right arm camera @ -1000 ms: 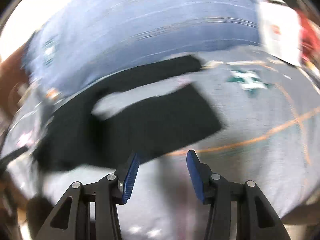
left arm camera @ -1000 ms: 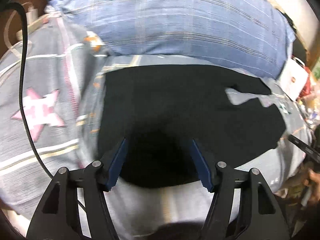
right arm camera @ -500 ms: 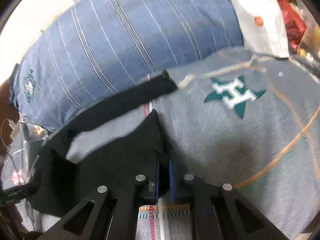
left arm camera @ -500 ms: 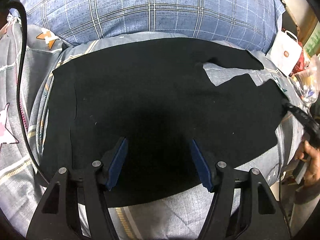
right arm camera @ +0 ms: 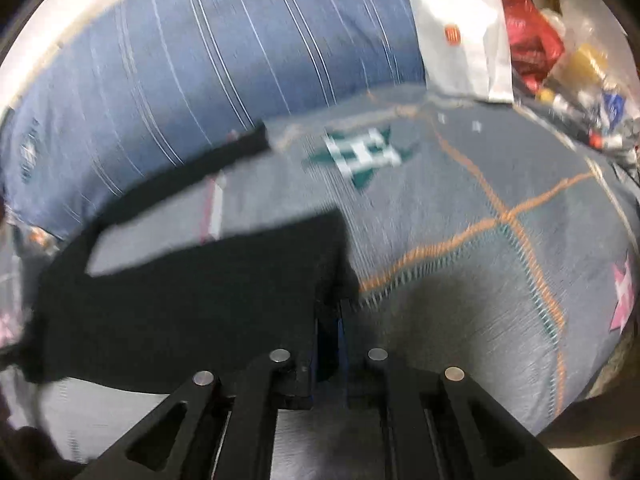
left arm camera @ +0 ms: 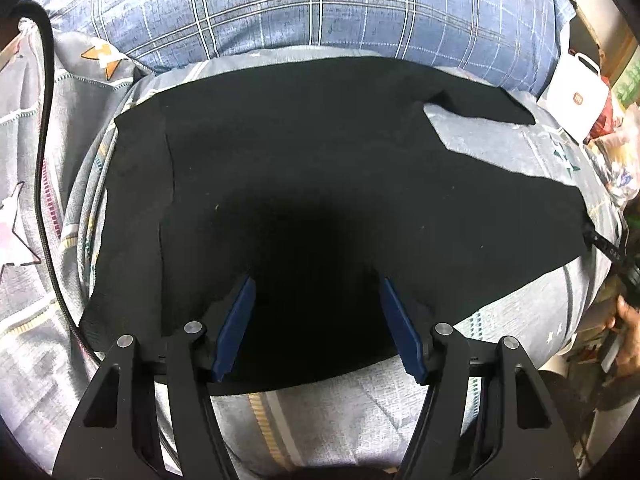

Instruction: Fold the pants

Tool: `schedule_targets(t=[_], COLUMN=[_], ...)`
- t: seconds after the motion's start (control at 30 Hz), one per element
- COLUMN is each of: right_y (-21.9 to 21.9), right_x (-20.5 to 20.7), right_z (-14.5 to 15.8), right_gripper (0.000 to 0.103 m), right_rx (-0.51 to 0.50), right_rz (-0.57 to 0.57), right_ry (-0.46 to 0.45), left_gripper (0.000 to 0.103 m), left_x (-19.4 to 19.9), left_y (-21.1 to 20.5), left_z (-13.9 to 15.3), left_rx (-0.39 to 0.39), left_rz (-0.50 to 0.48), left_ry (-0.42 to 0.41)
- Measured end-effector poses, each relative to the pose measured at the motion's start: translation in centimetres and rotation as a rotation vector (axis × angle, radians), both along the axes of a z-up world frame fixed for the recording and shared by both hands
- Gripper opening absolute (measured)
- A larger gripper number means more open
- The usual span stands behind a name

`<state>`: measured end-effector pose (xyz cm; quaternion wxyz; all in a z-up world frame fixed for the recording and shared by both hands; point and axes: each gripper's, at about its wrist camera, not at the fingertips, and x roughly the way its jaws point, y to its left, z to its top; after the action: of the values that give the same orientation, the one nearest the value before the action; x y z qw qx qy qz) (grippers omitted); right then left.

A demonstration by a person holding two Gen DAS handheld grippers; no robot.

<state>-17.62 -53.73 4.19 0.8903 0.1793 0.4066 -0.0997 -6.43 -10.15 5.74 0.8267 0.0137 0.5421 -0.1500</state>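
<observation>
Black pants [left arm camera: 320, 168] lie spread flat on a grey patterned bedspread [left arm camera: 320, 412], waist to the left and two legs running right. My left gripper [left arm camera: 316, 282] hovers open over the waist end, its blue pads [left arm camera: 236, 320] wide apart with only flat fabric beneath. In the right wrist view my right gripper [right arm camera: 330, 316] is shut on the hem corner of the near pant leg [right arm camera: 200, 300]. The far leg [right arm camera: 224, 152] stretches toward the pillow. The view is blurred.
A big blue plaid pillow [left arm camera: 320, 8] borders the far side of the bed. A white paper bag [right arm camera: 464, 32], a red bag [right arm camera: 532, 40] and small clutter stand at the far right. A black cable [left arm camera: 44, 160] runs along the left. A hand [left arm camera: 630, 320] shows at the right edge.
My right gripper closed on the near leg's hem and has shifted with it. The left gripper sank closer over the waist, still open.
</observation>
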Motion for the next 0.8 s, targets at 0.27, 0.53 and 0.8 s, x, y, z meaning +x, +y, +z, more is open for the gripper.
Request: schedule_targets(t=[0.27,0.53,0.8], right_y=[0.3,7.7,16.1], right_x=[-0.1,9.6,20.0], right_z=[4.1,6.7,8.0], right_gripper=[0.04,0.041,0.047], right_rx=[0.026,-0.039,-0.218], right_rz=[-0.049,0.314,0.601], right_ry=[-0.099,-0.151,-0.123], left_gripper=[0.065,0.065,0.065], left_x=[1.8,6.4,13.0], left_y=[1.2,2.3,4.5], left_z=[0.5,0.7,0.8], left_rx=[-0.048,-0.088,-0.076], left_rz=[0.026,0.04,0.011], left_ry=[-0.004,-0.006,-0.009])
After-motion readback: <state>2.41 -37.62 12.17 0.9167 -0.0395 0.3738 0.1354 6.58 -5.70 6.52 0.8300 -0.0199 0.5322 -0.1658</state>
